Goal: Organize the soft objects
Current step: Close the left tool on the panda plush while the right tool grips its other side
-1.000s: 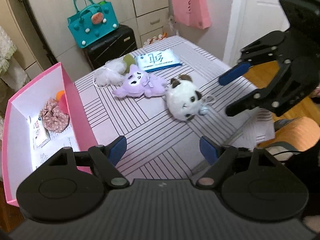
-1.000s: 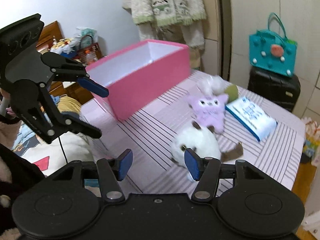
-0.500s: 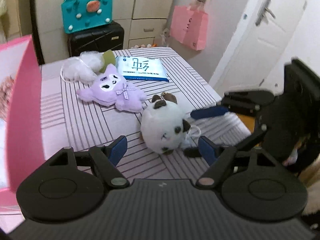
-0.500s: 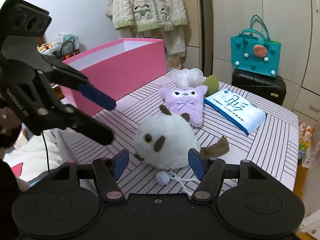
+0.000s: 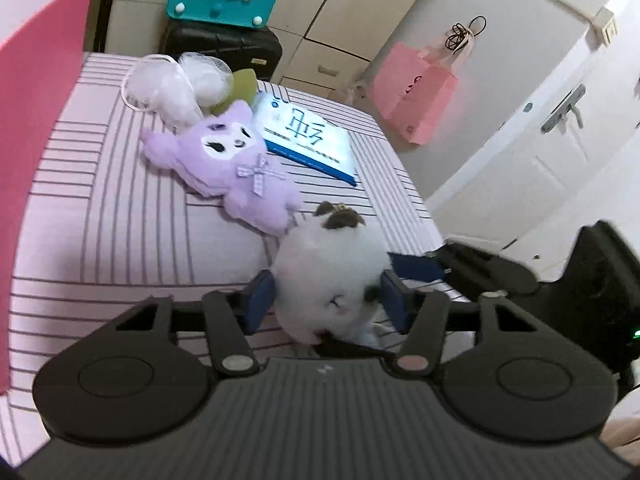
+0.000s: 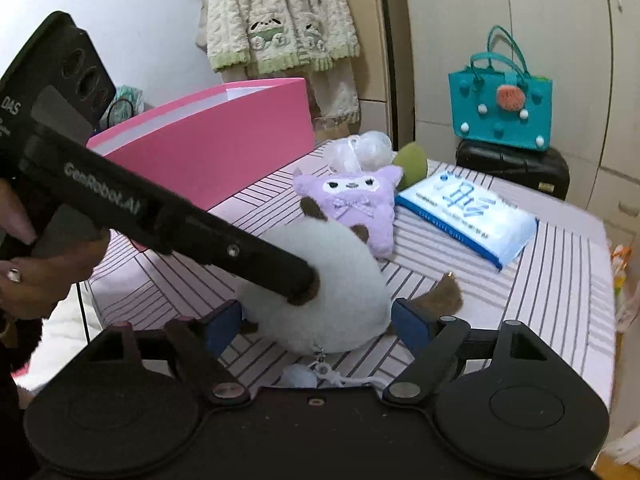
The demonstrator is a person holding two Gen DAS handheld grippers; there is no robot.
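On the pink striped table (image 6: 560,280), the white plush (image 5: 332,280) sits pinched in the left gripper (image 5: 326,300); the right gripper (image 6: 318,322) spreads wide around it. Cupboards (image 6: 500,40) stand beyond.

This is a room in a home, maybe a bedroom. A fuzzy sweater (image 6: 280,16) is hanging by the wall. A teal bag (image 6: 502,110) is sitting on a black suitcase (image 6: 514,166) next to tall closet doors (image 6: 500,20). A pink bag (image 5: 414,96) is hanging near a white door (image 5: 560,128). Soft toys (image 5: 236,168) are lying on a striped pink tabletop (image 5: 100,216).
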